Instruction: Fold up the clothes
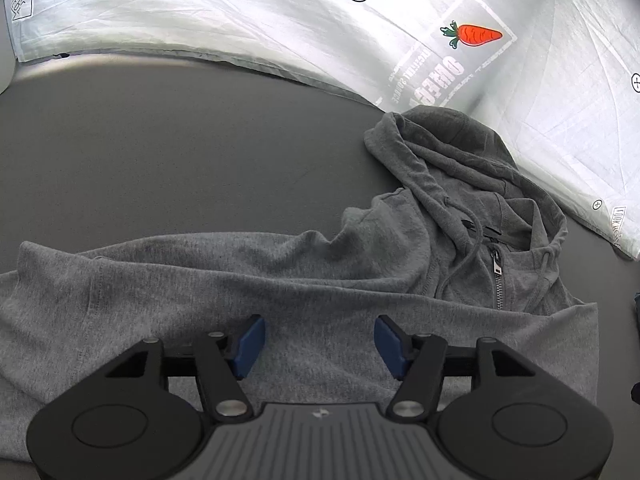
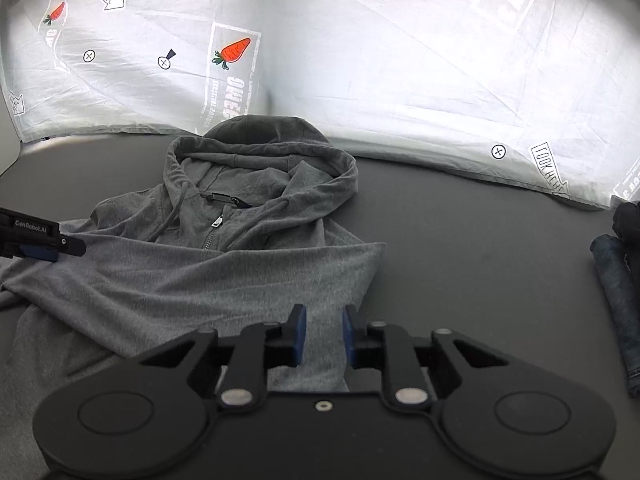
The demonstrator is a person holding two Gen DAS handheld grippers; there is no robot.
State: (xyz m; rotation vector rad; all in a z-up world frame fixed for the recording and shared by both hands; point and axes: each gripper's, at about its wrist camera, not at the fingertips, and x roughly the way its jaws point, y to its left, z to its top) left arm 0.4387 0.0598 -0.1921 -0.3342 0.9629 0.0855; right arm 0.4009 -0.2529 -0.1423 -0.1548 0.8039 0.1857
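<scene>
A grey zip hoodie (image 1: 280,280) lies on the dark table, hood (image 1: 440,148) toward the white backdrop, with a sleeve folded across its chest. My left gripper (image 1: 319,346) hovers over the folded cloth, jaws wide apart and empty. In the right wrist view the hoodie (image 2: 224,280) lies ahead and left, hood (image 2: 264,148) at the far end. My right gripper (image 2: 324,332) is above the hoodie's right edge, jaws partly apart with nothing between them. The left gripper's fingers (image 2: 52,250) show at the left edge, low on the cloth.
A white printed backdrop (image 2: 400,60) with carrot pictures (image 2: 234,52) stands around the table's far side. Folded dark denim clothes (image 2: 616,300) lie at the right edge of the table (image 2: 480,240).
</scene>
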